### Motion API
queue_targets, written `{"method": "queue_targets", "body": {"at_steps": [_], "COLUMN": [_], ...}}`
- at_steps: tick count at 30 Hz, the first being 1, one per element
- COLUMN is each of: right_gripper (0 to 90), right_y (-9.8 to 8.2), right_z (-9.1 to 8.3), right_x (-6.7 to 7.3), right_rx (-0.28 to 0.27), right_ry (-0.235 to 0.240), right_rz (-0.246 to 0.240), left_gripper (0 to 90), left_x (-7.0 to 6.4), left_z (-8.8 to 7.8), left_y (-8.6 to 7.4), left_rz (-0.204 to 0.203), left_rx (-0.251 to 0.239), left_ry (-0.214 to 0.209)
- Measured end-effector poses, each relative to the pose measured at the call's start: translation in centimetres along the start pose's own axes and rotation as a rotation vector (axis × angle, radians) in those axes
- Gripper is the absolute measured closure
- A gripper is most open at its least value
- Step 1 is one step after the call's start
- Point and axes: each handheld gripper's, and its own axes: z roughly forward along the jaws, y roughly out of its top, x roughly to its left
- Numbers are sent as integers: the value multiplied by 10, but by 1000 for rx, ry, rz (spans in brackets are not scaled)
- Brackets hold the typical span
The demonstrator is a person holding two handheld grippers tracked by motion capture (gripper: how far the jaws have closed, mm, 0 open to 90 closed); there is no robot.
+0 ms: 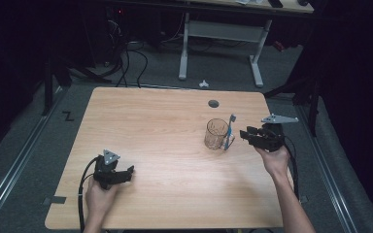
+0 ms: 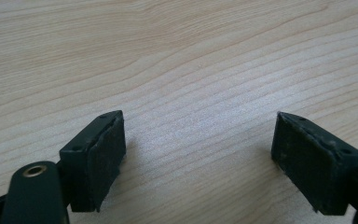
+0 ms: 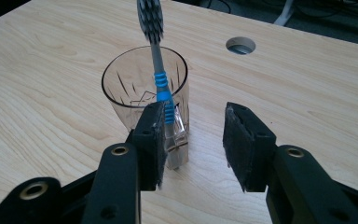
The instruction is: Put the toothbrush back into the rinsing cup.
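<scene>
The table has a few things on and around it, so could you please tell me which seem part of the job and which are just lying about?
Seemingly in play:
- toothbrush, leaning against the glass cup's outside
- glass cup
- right gripper, open beside them

Just there:
- left gripper, open over bare table
- second desk behind
- floor cables
</scene>
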Motion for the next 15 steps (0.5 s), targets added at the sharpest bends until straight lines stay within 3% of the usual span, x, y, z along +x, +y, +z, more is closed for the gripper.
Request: {"method": "queue_targets", "body": {"at_steps": [15], "right_gripper": [590], "right_y": [-10], "right_z": [-8], "right_x": [3], "right_rx": [-13], "right_ry": [-3], "right_rz": [-8], "left_gripper": [182], "left_x": [0], "left_z": [0], "left_y": [0], "left_rz": [0], "left_rx": [0], "left_ry": [0]}}
